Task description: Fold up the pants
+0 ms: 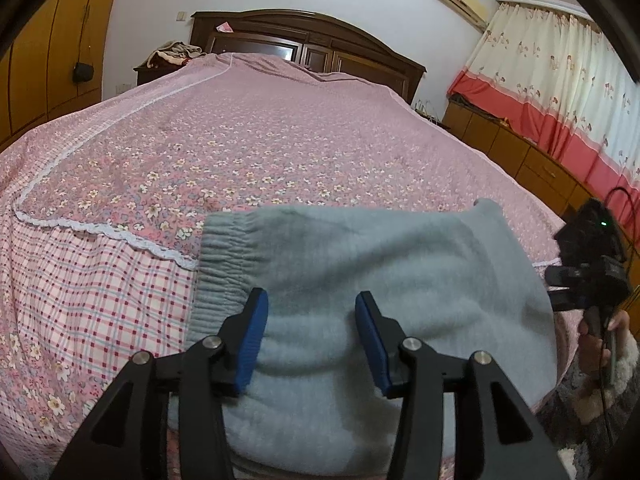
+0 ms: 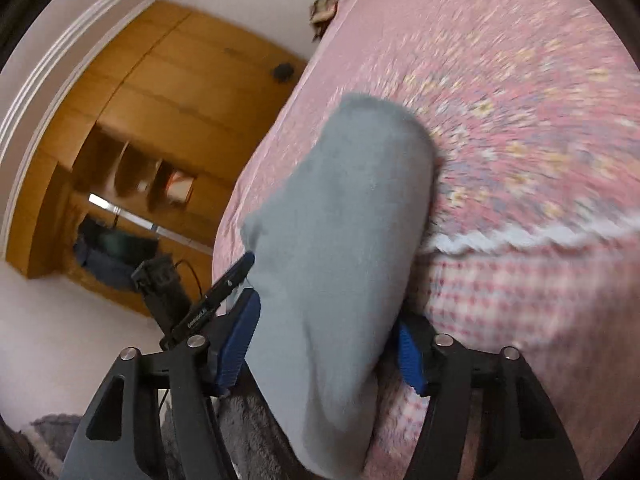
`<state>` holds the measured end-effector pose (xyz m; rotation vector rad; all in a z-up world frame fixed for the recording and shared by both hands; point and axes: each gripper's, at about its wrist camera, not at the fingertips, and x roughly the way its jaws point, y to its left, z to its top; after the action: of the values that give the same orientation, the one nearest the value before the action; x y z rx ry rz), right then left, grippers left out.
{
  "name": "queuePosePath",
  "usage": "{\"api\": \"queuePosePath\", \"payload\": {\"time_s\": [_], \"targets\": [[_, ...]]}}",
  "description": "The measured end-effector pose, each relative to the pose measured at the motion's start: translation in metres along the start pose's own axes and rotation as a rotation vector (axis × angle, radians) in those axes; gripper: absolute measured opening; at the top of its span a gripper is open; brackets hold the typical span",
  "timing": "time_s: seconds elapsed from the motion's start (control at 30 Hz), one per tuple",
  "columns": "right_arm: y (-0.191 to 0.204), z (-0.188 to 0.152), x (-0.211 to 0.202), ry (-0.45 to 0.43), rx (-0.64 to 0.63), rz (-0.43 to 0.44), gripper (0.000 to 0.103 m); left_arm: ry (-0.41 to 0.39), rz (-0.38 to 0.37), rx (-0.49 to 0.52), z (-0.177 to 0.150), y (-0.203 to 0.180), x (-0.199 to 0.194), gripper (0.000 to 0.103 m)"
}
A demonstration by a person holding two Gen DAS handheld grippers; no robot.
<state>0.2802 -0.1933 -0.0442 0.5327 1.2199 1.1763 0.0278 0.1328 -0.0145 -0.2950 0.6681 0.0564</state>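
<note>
Pants [image 1: 360, 280] on floral bedspread [image 1: 240, 140], headboard [image 1: 308, 36] behind (curtains [image 1: 560, 92] rightward)

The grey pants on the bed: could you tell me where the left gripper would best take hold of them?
Probably the gathered waistband of the grey pants, approached from the bed's near edge. It is a thick, ridged edge just left of the open left gripper.

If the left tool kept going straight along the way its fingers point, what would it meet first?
Most likely the grey pants: the left tool is open, with the fabric between and just beyond its fingers. The floral bedspread lies further on. Depth is unclear.
</note>
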Motion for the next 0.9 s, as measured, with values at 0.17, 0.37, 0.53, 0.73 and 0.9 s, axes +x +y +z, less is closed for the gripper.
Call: {"api": "queuePosePath", "payload": {"time_s": [0.17, 0.37, 0.53, 0.73, 0.9], "targets": [[0.001, 0.024, -0.002, 0.088, 0.035, -0.046, 0.010, -0.002, -0.001, 0.006, 0.006, -0.012, 0.001, 0.050], [0.022, 0.065, -0.060, 0.100, -0.040, -0.155, 0.010, 0.004, -0.094, 0.025, 0.022, -0.052, 0.019, 0.052], [-0.011, 0.069, -0.116, 0.102, -0.030, -0.211, 0.010, 0.043, -0.168, 0.098, 0.028, -0.108, 0.054, 0.052], [-0.083, 0.054, -0.109, 0.078, 0.147, -0.072, 0.016, 0.031, -0.090, 0.201, 0.023, -0.147, 0.070, 0.053], [-0.094, 0.044, -0.121, 0.045, 0.166, 0.005, 0.017, 0.056, -0.136, 0.149, 0.027, -0.134, 0.065, 0.053]]}}
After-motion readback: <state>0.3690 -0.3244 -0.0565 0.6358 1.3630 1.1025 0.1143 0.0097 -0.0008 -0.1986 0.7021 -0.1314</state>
